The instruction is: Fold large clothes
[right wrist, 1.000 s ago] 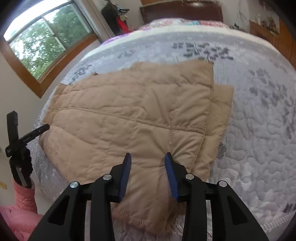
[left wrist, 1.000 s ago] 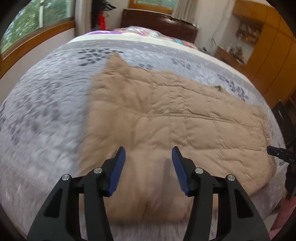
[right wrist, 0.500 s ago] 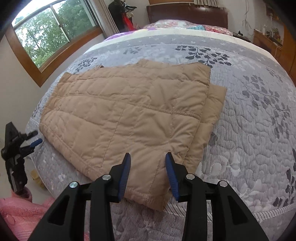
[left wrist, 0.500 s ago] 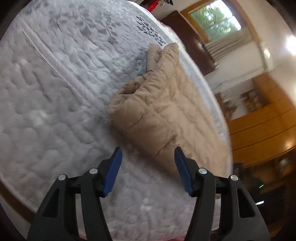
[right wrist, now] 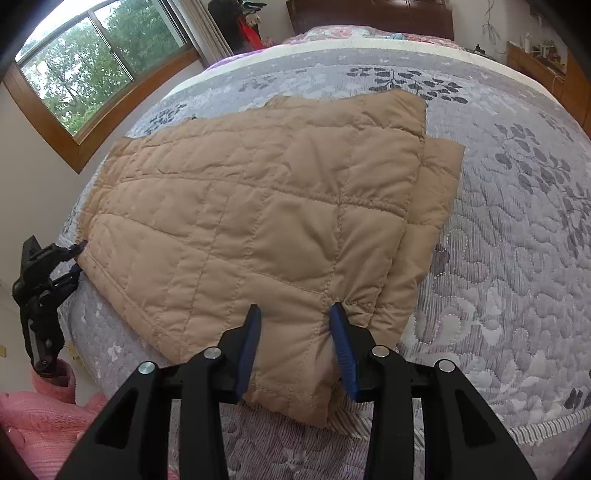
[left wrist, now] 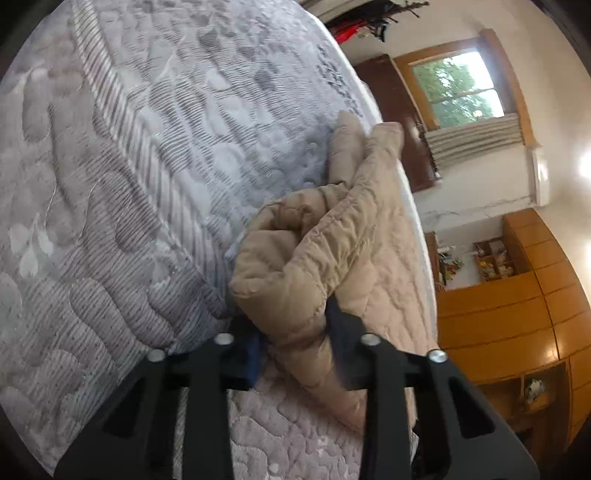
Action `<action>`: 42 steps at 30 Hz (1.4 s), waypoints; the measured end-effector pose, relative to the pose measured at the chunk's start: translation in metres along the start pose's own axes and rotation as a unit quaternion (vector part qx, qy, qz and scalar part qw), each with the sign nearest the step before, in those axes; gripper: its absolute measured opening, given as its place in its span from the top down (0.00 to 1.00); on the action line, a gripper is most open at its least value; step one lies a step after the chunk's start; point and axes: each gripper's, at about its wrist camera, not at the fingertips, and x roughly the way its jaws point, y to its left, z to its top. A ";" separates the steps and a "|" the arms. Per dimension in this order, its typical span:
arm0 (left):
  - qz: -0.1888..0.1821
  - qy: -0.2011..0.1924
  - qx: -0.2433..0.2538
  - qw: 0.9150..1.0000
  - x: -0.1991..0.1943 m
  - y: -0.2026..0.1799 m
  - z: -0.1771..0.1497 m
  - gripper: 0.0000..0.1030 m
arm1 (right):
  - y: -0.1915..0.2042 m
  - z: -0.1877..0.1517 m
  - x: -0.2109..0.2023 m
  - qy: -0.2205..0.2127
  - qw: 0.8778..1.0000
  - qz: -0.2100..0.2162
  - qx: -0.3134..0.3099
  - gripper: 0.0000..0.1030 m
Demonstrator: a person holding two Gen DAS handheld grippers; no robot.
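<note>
So the tan quilted jacket (right wrist: 258,221) is lying mostly flat on the bed (right wrist: 498,258), on a grey quilt with a leaf pattern, folded over so a second layer pokes out along its right edge in the right wrist view. Its near edge sits right at the foot of the bed. The right gripper (right wrist: 295,339) points down at that near hem, and its blue fingers (right wrist: 251,339) stand partly apart with a bunched bit of the hem between them; the fabric puckers against the right-hand pad, so it looks pinched there, holding the jacket. Over at the jacket's left corner, the left gripper (left wrist: 291,343) is tilted on its side and its fingers are closing, with a thick wad of the corner stuffed between them and already bulging out over the tips, so the pads are on the cloth. You can spot that same gripper (right wrist: 55,266) at the left rim of the right wrist view, nose against the jacket's edge. Below it there's a pink sleeve (right wrist: 37,413). Further out: a wood-framed window (right wrist: 92,66) with trees outside, a dark headboard (right wrist: 369,14) at the far end, and orange wooden cabinets (left wrist: 517,314) along the wall.
</note>
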 end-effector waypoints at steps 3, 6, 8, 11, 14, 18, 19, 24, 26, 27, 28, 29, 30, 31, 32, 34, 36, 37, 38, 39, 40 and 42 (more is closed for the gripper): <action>0.032 -0.016 0.022 0.999 0.003 -0.007 -0.006 0.82 | -0.001 -0.001 0.006 -0.002 1.000 0.003 0.005 0.61; 0.049 -0.019 0.043 0.998 0.006 -0.014 -0.006 0.83 | 0.005 -0.004 0.010 -0.009 1.000 -0.013 -0.003 0.61; 0.040 -0.010 0.039 0.998 0.005 -0.011 -0.001 0.84 | 0.007 -0.006 0.011 -0.014 1.000 -0.020 -0.006 0.61; 0.025 -0.015 0.041 0.999 0.003 -0.013 0.006 0.90 | 0.005 -0.007 0.010 -0.019 1.000 -0.010 0.007 0.61; 0.018 -0.060 0.112 0.992 -0.017 -0.042 -0.002 0.92 | -0.003 -0.006 0.006 -0.019 0.999 0.010 0.027 0.61; -0.026 -0.100 0.210 0.972 -0.044 -0.090 -0.015 0.92 | -0.013 -0.005 -0.002 -0.022 0.997 0.042 0.061 0.61; -0.029 -0.104 0.227 0.968 -0.047 -0.099 -0.018 0.92 | -0.015 -0.005 -0.005 -0.023 0.996 0.046 0.069 0.62; -0.066 -0.110 0.340 0.932 -0.050 -0.158 -0.046 0.92 | -0.009 -0.009 -0.020 -0.025 0.997 0.030 0.067 0.62; -0.096 -0.097 0.380 0.915 -0.050 -0.176 -0.062 0.92 | -0.009 -0.009 -0.021 -0.022 0.997 0.026 0.066 0.62; -0.107 -0.090 0.396 0.907 -0.046 -0.185 -0.069 0.92 | -0.009 -0.009 -0.022 -0.022 0.997 0.025 0.067 0.62; -0.117 -0.081 0.413 0.899 -0.041 -0.194 -0.080 0.92 | -0.010 -0.010 -0.023 -0.023 0.997 0.026 0.068 0.62; -0.129 -0.066 0.436 0.888 -0.035 -0.205 -0.091 0.92 | -0.012 -0.011 -0.024 -0.025 0.997 0.028 0.071 0.62; -0.136 -0.054 0.448 0.882 -0.030 -0.212 -0.094 0.92 | -0.013 -0.011 -0.024 -0.025 0.997 0.030 0.074 0.62; -0.142 -0.039 0.462 0.874 -0.024 -0.218 -0.102 0.92 | -0.013 -0.012 -0.023 -0.026 0.996 0.031 0.075 0.62; -0.145 -0.030 0.470 0.870 -0.019 -0.221 -0.107 0.92 | -0.012 -0.012 -0.023 -0.026 0.996 0.032 0.075 0.62; -0.153 -0.001 0.490 0.859 -0.006 -0.230 -0.119 0.92 | -0.013 -0.014 -0.023 -0.026 0.996 0.033 0.075 0.62; -0.157 0.019 0.499 0.852 0.006 -0.229 -0.121 0.92 | -0.014 -0.014 -0.023 -0.026 0.996 0.034 0.076 0.62; -0.158 0.027 0.504 0.849 0.011 -0.232 -0.124 0.92 | -0.013 -0.014 -0.023 -0.026 0.996 0.034 0.076 0.62; -0.158 0.038 0.510 0.844 0.017 -0.232 -0.131 0.92 | -0.014 -0.014 -0.023 -0.026 0.996 0.035 0.076 0.62; -0.158 0.046 0.514 0.842 0.028 -0.231 -0.129 0.92 | -0.014 -0.013 -0.022 -0.025 0.996 0.035 0.076 0.62; -0.159 0.058 0.517 0.839 0.035 -0.231 -0.133 0.92 | -0.014 -0.012 -0.021 -0.024 0.996 0.034 0.075 0.62; -0.156 0.079 0.519 0.837 0.048 -0.230 -0.134 0.92 | -0.014 -0.012 -0.019 -0.023 0.996 0.033 0.074 0.62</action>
